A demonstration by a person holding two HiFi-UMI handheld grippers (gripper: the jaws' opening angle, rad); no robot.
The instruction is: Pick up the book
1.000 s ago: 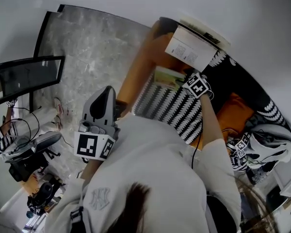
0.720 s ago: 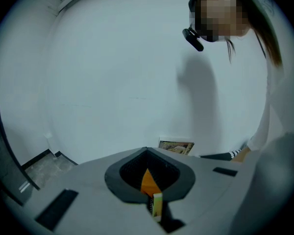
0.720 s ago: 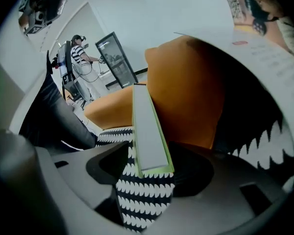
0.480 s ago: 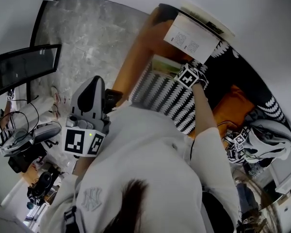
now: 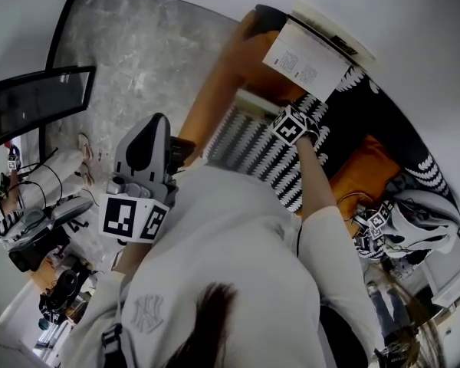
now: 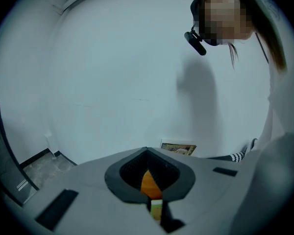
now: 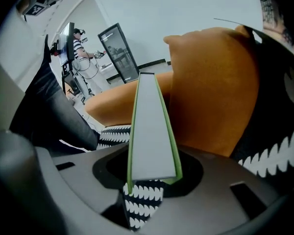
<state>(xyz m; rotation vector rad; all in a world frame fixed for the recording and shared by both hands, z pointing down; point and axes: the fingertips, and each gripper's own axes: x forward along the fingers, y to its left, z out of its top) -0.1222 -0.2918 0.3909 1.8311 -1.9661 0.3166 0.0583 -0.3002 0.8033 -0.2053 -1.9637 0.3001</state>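
The book (image 7: 149, 131) has green covers and a grey page edge and stands on edge between my right gripper's (image 7: 149, 180) jaws. The jaws have just been closing and now sit against both covers. In the head view the right gripper (image 5: 276, 116) reaches down over the book (image 5: 254, 104), which lies on the striped blanket (image 5: 261, 156) by the orange sofa arm (image 5: 215, 90); only a pale strip of it shows. My left gripper (image 5: 149, 140) hangs near my chest, away from the sofa. Its jaws (image 6: 154, 199) leave a thin slit with nothing held.
An open printed booklet (image 5: 307, 60) lies at the sofa's far end. An orange cushion (image 5: 364, 171) and a grey device with marker cubes (image 5: 422, 225) sit to the right. A dark glass panel (image 5: 38, 102) and a seated person (image 5: 0, 213) are on the left, across the marble floor.
My right gripper has moved up-left and down onto the book, which it now mostly covers. The left gripper has stayed by my chest.
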